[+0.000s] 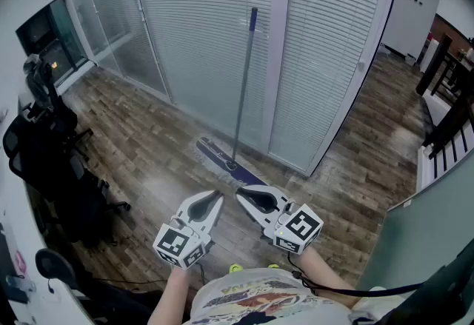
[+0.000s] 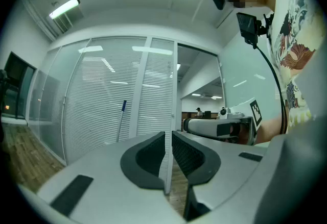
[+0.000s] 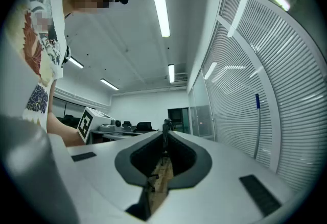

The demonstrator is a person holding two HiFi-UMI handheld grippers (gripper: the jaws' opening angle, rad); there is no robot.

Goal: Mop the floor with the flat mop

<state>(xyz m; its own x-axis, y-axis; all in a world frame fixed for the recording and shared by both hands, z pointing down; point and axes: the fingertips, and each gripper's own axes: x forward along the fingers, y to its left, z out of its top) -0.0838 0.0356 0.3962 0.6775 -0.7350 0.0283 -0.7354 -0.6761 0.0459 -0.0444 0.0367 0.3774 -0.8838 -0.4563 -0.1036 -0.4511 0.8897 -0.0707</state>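
- Head view: the flat mop [image 1: 241, 94] stands propped against the blind-covered glass partition [image 1: 185, 35], its pad flat on the wood floor [image 1: 141, 131], right at the foot of the glass
- Down at the bottom of the shot, the left gripper [image 1: 217, 198] and the right gripper [image 1: 240, 195] sit side by side, tips almost meeting, both aimed towards the mop and well short of it
- An office chair [image 1: 55, 175] waits off to the left, out of play
- Left gripper view: jaws pressed together with nothing in them; the mop's pole shows far off against the blinds, blue cap on top
- Right gripper view: same story, jaws clamped on empty air, with the pole off to the right by the partition
- My read: the job hasn't begun. Nobody holds the mop, and the floor shows no clear wet track. Everything is left: open up, take the pole, lift it off the glass and start the strokes
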